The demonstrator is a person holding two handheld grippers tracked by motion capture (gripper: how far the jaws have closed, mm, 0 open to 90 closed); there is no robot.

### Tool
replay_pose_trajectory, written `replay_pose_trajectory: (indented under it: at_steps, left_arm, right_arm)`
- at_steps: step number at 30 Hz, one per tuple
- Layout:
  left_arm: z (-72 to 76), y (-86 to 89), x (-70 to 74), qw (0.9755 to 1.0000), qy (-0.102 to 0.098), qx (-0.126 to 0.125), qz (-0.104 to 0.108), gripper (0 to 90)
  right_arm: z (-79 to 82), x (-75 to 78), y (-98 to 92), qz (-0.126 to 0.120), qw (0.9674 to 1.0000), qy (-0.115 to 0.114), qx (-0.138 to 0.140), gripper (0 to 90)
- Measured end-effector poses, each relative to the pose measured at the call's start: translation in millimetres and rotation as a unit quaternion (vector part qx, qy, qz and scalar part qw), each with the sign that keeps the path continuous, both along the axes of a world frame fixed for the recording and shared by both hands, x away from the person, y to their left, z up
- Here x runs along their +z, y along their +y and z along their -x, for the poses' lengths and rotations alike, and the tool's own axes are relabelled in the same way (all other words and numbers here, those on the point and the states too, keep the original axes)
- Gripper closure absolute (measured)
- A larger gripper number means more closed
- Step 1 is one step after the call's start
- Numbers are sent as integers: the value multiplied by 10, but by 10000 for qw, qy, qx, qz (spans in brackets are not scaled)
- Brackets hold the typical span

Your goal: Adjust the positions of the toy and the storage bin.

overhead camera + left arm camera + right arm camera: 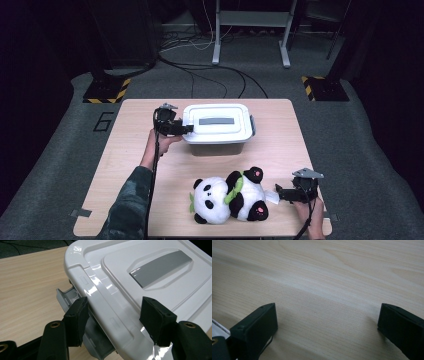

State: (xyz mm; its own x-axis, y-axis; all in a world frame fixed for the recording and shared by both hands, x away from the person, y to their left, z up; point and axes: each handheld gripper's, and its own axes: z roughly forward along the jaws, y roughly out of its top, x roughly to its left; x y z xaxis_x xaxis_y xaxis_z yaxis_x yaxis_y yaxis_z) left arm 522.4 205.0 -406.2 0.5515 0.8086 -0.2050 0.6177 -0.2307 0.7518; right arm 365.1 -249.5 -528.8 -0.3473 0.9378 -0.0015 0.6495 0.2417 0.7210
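Two tongs: both in play, one at the box, one parked on the table.
Left tongs (113, 315): jaws about half open, straddling the left rim of the white box lid (130, 277). One pad sits below the rim beside the grey latch (65, 296), the other over the lid top. Pads not pressing, nothing held.
Right tongs (325, 322): jaws wide apart, bare wood between them, holding nothing. In the high view they (282, 192) sit low at the table's near right, just beside the panda toy (230, 197).
Box: storage box (218, 129) at the far middle of the table (125, 150), lid on, grey handle (216, 121) flat on top. Left latch looks flipped outward, cannot tell if fully released. Right latch (252, 125) is too small to read.
Panda: lying on its side near the front edge, well apart from the box, white tag toward the right tongs.
Step, my read: opening the box, left-side latch or lid edge being worked.
Next move needs: close on the rim or hook under it and lift, without dragging the whole box. Right side probably needs freeing too. Panda likely goes in after.
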Motion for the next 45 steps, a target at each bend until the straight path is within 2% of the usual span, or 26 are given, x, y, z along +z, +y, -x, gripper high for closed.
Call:
replay_pose_trajectory:
  at_steps: [4,7,12,15,18,21,24,26,36,39,45]
  left_arm:
    - [-12,-42,0,10000,17,-25,16,395]
    - [-11,-44,12,9999,-20,-40,-118,386]
    - [36,2,36,9995,-17,126,-280,180]
    - [121,87,94,9994,-88,248,-203,151]
    - [275,138,141,9993,-195,305,-101,137]
    - [464,169,155,9993,-270,216,-122,119]
    - [661,191,126,9993,-345,143,-45,97]
    - [781,206,91,9992,-387,66,-71,91]
    - [1303,177,-223,9995,-257,-107,-124,88]
    - [1441,147,-306,9996,-217,-186,-69,86]
    - [1682,63,-333,9988,-280,-389,-32,76]
  right_arm:
    - [1,0,-1,3,10000,1,5,15]
    - [0,0,0,2,10000,3,2,15]
    - [2,1,1,-2,10000,11,-3,16]
    - [1,1,-1,2,10000,4,5,16]
    - [0,1,0,0,10000,3,-1,16]
    - [-1,1,-2,7,10000,-4,-5,16]
    - [-1,0,-3,2,10000,-4,-7,15]
    - [-1,0,-3,3,10000,-6,-8,16]
    - [-1,0,-1,-6,10000,-4,-27,16]
    - [0,0,0,-10,10000,0,-32,16]
    - [0,0,0,-11,10000,0,-33,16]
